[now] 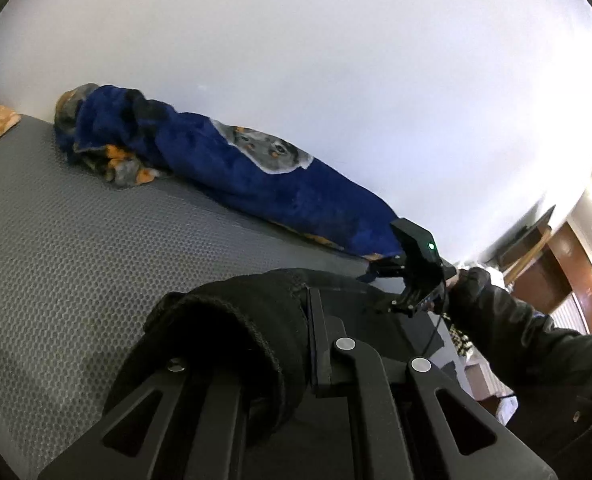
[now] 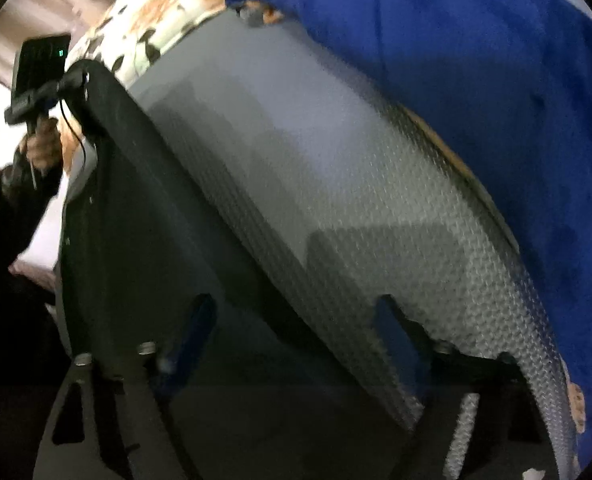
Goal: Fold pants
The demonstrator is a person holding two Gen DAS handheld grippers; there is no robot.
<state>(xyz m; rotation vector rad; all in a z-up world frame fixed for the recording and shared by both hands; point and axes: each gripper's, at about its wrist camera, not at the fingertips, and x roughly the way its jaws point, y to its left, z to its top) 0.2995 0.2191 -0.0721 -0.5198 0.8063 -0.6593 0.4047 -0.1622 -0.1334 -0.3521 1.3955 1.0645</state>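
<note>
The black pants (image 1: 232, 320) lie on the grey textured mat (image 1: 76, 260). In the left wrist view my left gripper (image 1: 308, 344) is shut on a thick bunched fold of the pants at their left end. The right gripper (image 1: 412, 280) shows further right, down at the pants' far end. In the right wrist view the pants (image 2: 144, 248) stretch as a long dark strip toward the left gripper (image 2: 72, 80), which holds their far end. My right gripper (image 2: 292, 344) is open, blue pads (image 2: 396, 332) spread wide, over the pants' near edge and the mat (image 2: 316, 168).
A crumpled blue blanket (image 1: 256, 168) with a grey animal print lies along the white wall (image 1: 336, 60) behind the mat; it also shows in the right wrist view (image 2: 476, 100). A patterned white-orange cover (image 2: 148, 20) lies at the mat's end. Wooden furniture (image 1: 556, 264) stands right.
</note>
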